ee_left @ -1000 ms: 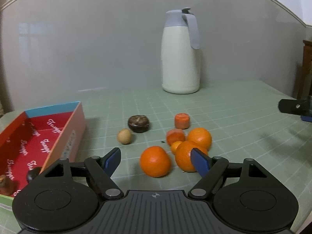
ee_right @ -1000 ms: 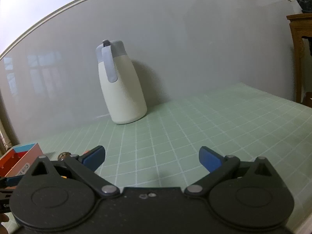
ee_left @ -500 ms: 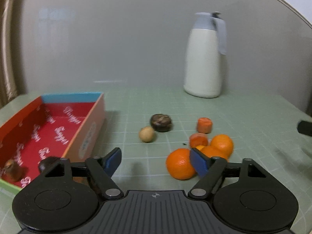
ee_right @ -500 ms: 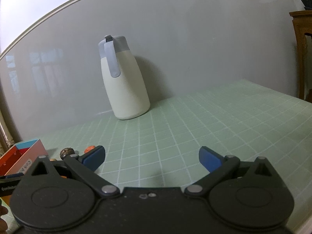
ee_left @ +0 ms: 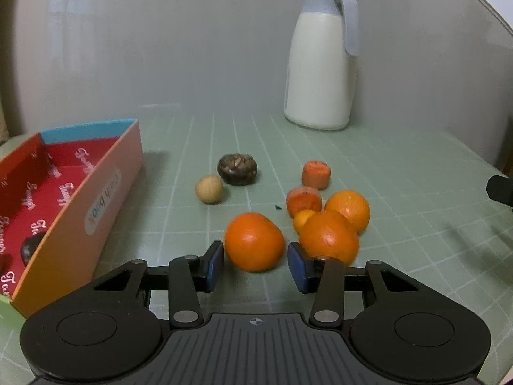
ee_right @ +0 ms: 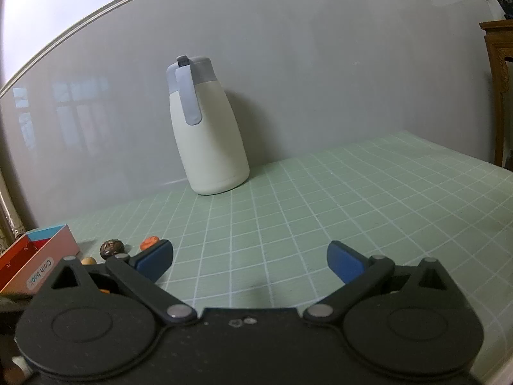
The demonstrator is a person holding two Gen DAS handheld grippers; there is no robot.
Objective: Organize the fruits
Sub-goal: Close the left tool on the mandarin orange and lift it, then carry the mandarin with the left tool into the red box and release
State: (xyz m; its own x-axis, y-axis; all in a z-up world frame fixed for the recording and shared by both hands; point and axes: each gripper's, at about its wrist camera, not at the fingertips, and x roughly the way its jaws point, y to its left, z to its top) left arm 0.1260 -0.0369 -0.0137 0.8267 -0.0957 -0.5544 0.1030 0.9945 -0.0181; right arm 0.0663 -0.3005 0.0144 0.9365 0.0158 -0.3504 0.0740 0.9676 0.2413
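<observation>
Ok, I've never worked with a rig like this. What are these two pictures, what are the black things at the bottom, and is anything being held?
There is no robot arm here: a person carries a hand-held gripper in each hand, each with a fisheye camera looking along its two blue-padded fingers. The black shapes are the grippers themselves.

The left wrist view shows the left gripper closing around the nearest orange; the orange sits between the fingers, with small gaps still showing, so it is not yet gripped. Behind it lie more oranges, two carrot chunks, a small tan round fruit and a dark brown one. The red box stands on the left, a white jug at the back.

The right wrist view shows the right gripper open and empty over the green mat.
</observation>
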